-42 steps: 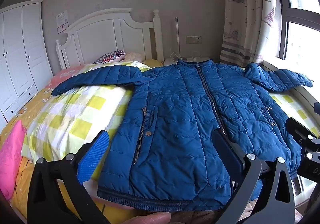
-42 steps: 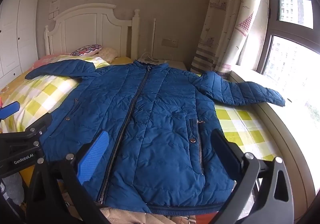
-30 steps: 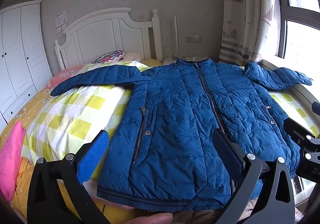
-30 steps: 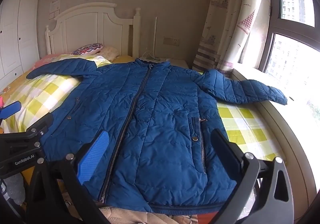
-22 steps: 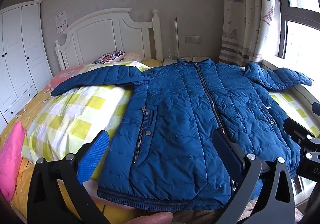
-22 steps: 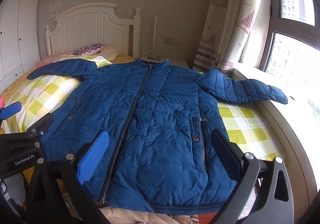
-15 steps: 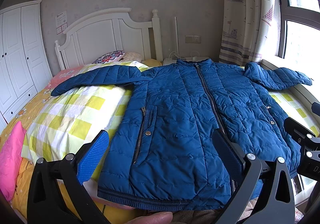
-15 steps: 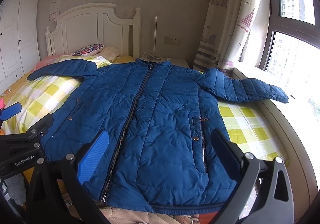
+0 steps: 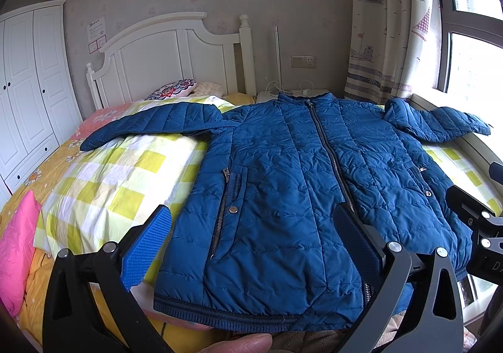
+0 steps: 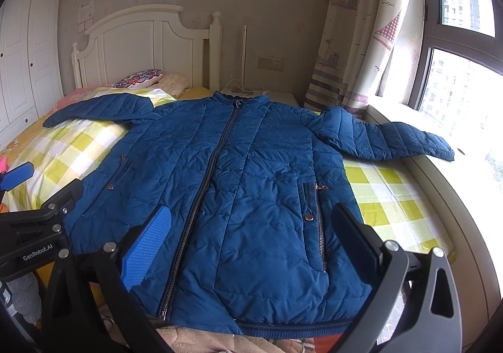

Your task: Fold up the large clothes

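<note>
A blue quilted jacket (image 9: 283,183) lies flat and zipped on the bed, collar toward the headboard, both sleeves spread out sideways. It also shows in the right wrist view (image 10: 245,183). My left gripper (image 9: 251,243) is open and empty, held above the jacket's hem on its left half. My right gripper (image 10: 251,243) is open and empty, held above the hem on the right half. The left gripper's body (image 10: 34,227) shows at the left edge of the right wrist view.
The bed has a yellow checked sheet (image 9: 119,176) and a white headboard (image 9: 163,63). A pink pillow (image 9: 15,246) lies at the left. A white wardrobe (image 9: 28,85) stands left. A window sill (image 10: 440,164) and curtain (image 10: 352,38) border the right side.
Both grippers have drifted very slightly; the jacket has not moved and both grippers stay open.
</note>
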